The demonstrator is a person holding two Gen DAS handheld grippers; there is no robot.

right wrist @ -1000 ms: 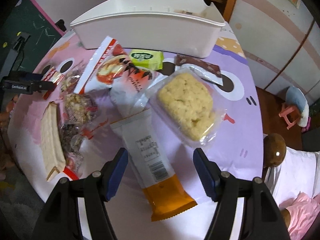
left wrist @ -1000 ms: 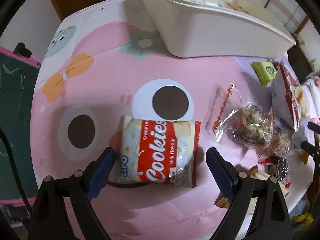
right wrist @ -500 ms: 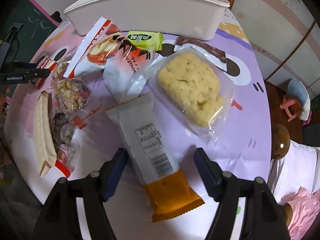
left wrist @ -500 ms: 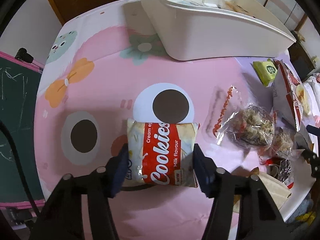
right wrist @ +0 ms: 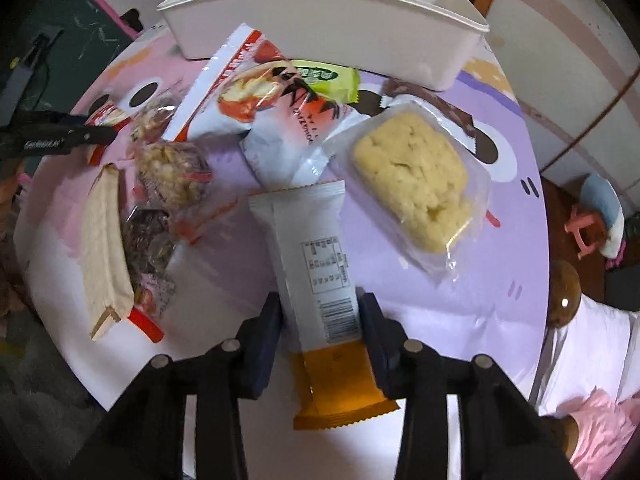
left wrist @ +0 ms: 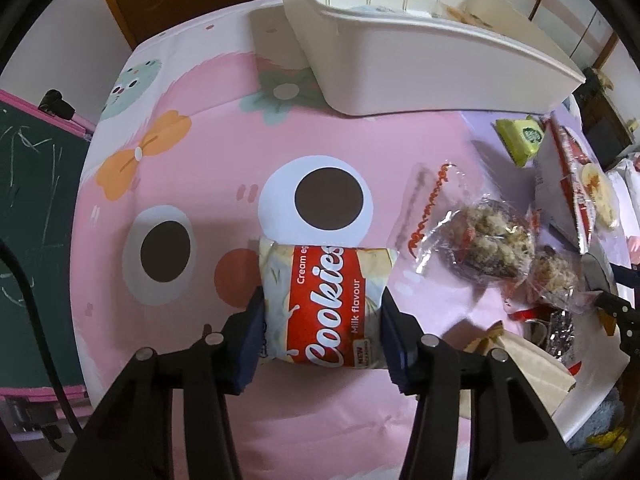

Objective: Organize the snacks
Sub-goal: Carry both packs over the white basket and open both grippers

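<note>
On the red-and-white pack (left wrist: 326, 306) between my left fingers I read "Cookies", "Cream", "Milk flavour" and "NEW". The white-and-orange bar (right wrist: 320, 276) carries a barcode and a table I can't read. Other wrappers' print is illegible.

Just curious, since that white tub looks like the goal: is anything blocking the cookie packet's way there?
Nothing visible. The left claw grips the cookie packet, and only bare tablecloth lies between it and the white tub.

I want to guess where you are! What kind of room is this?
Probably a child's room at home: a cartoon-face tablecloth covers the table, a green chalkboard stands beside it, and a small pink toy chair sits on the floor.
</note>
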